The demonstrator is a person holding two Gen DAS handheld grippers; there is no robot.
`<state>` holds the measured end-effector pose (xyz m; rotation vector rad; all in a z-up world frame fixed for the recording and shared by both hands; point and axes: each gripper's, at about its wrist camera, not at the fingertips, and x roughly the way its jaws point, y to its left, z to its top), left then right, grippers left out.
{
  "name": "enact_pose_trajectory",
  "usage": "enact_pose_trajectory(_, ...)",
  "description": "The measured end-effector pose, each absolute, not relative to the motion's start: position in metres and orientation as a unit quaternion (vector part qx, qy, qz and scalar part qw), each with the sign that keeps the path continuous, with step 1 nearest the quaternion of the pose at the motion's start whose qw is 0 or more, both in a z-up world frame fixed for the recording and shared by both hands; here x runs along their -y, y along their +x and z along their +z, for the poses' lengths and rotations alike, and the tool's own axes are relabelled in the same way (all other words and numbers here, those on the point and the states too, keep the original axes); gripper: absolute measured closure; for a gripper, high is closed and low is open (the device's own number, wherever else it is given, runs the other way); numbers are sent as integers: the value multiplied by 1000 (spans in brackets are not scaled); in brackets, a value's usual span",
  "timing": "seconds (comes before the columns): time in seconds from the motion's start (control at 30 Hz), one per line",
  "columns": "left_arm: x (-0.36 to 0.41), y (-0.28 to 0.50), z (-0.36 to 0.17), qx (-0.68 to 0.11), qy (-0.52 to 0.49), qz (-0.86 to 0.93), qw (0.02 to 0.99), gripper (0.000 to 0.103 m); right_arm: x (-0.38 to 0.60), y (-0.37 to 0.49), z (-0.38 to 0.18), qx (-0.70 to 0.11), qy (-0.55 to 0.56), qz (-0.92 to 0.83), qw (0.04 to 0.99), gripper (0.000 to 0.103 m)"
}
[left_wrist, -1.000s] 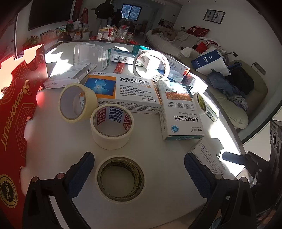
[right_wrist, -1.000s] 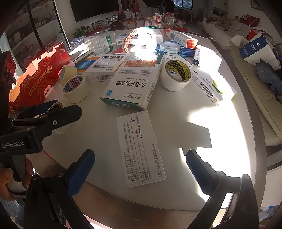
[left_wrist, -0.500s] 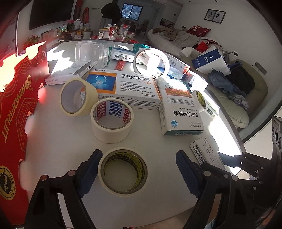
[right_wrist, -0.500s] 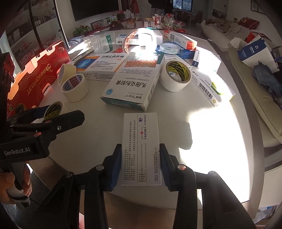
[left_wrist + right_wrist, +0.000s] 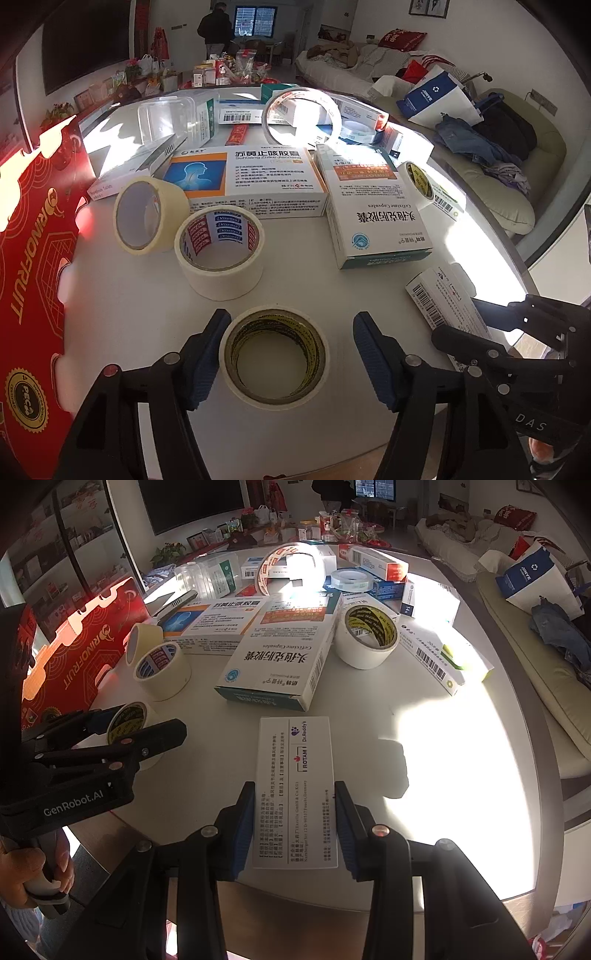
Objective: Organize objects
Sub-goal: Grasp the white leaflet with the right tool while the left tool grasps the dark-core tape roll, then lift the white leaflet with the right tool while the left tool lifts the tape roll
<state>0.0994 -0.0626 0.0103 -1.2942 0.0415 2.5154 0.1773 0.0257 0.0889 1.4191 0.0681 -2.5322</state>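
A cream tape roll with dark printed lining (image 5: pixel 275 397) lies flat on the white round table (image 5: pixel 140 325). My left gripper (image 5: pixel 291 321) straddles it with the jaws opening. The left pad is at the roll's side and the right pad stands clear of it. The right wrist view shows the same roll (image 5: pixel 127 720) between the left gripper's fingers (image 5: pixel 142 723). My right gripper (image 5: pixel 294 790) is shut on a flat white medicine box (image 5: pixel 295 760), pads pressed on its long sides near the table's front edge. That box (image 5: pixel 439 295) also shows at the right of the left wrist view.
Two more tape rolls (image 5: pixel 221 254) (image 5: pixel 147 214) lie beyond the left gripper and another (image 5: pixel 365 638) farther right. Large medicine boxes (image 5: pixel 258 181) (image 5: pixel 284 664) fill the table's middle. A red carton (image 5: pixel 29 266) stands at the left edge. A sofa (image 5: pixel 517 206) is to the right.
The right gripper's jaws closed onto the white medicine box. The left gripper's jaws drew in from wide around the tape roll, then eased slightly apart.
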Motion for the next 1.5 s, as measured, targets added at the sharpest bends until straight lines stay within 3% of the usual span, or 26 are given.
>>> enact_pose_trajectory(0.07, 55, 103, 9, -32, -447, 882, 144, 23, -26, 178, 89, -22, 484, -867, 118, 63)
enact_pose_trajectory(0.1, 58, 105, 10, -20, -441, 886, 141, 30, -26, 179, 89, -19, 484, -867, 119, 64)
enact_pose_trajectory(0.13, 63, 106, 11, -2, -437, 888, 144, 48, -28, 180, 89, -13, 484, -867, 121, 64)
enact_pose_trajectory(0.17, 68, 105, 13, 19, -439, 885, 152, 50, -30, 181, 89, -5, 484, -867, 123, 64)
enact_pose_trajectory(0.43, 88, 121, 46, 60, -414, 894, 160, 50, -43, 190, 103, 51, 462, -877, 125, 64)
enact_pose_trajectory(0.87, 114, 166, 125, 111, -335, 920, 170, 50, -65, 222, 126, 243, 444, -844, 176, 64)
enact_pose_trajectory(1.5, 141, 182, 135, 131, -309, 927, 167, 50, -39, 222, 134, 241, 463, -830, 196, 64)
